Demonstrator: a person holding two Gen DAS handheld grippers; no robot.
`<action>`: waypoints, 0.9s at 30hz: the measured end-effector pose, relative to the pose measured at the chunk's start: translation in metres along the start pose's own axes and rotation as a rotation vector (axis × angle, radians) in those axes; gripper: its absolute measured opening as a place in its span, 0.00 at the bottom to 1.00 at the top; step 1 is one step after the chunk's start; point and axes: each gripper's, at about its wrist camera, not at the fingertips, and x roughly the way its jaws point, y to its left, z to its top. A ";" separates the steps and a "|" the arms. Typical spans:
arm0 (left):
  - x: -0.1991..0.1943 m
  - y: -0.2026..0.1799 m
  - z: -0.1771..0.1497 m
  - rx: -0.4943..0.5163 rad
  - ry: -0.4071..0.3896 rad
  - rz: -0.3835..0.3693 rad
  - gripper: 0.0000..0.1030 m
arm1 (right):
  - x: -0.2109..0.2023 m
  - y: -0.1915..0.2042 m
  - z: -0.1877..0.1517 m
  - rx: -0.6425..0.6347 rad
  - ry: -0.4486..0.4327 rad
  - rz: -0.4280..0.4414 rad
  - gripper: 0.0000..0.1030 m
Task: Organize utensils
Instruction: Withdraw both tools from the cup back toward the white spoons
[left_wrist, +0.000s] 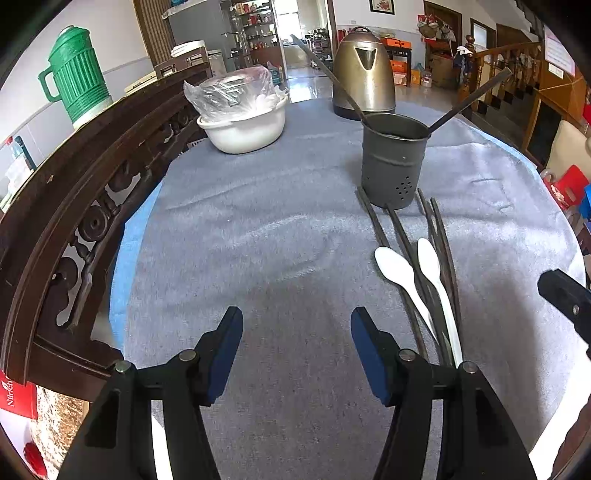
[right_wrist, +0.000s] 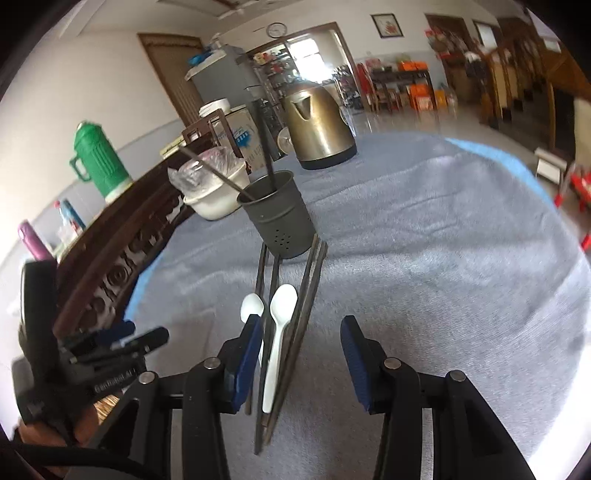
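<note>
On the grey cloth (left_wrist: 258, 229), left to right: left gripper (left_wrist: 295, 332), held low and level, jaws wide, nothing between them. Two white spoons (left_wrist: 397, 273) and loose dark chopsticks (left_wrist: 402, 236) lay side by side just right of it, their far ends at the foot of the grey utensil holder (left_wrist: 393, 162), which held two chopsticks upright. Right gripper (right_wrist: 301, 343) hovered tilted above these utensils, jaws wide, empty. Behind stood a white bowl (left_wrist: 243, 129) and brass kettle (left_wrist: 364, 74).
</note>
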 end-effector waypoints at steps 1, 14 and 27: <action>0.000 0.000 0.000 0.000 -0.002 0.001 0.60 | 0.000 0.001 -0.001 -0.004 0.001 -0.001 0.46; -0.006 0.002 -0.002 -0.001 -0.030 0.007 0.60 | -0.003 0.008 -0.003 -0.009 -0.007 0.008 0.46; 0.000 0.000 -0.001 0.017 -0.029 0.017 0.60 | 0.004 0.010 -0.004 -0.015 0.014 0.005 0.46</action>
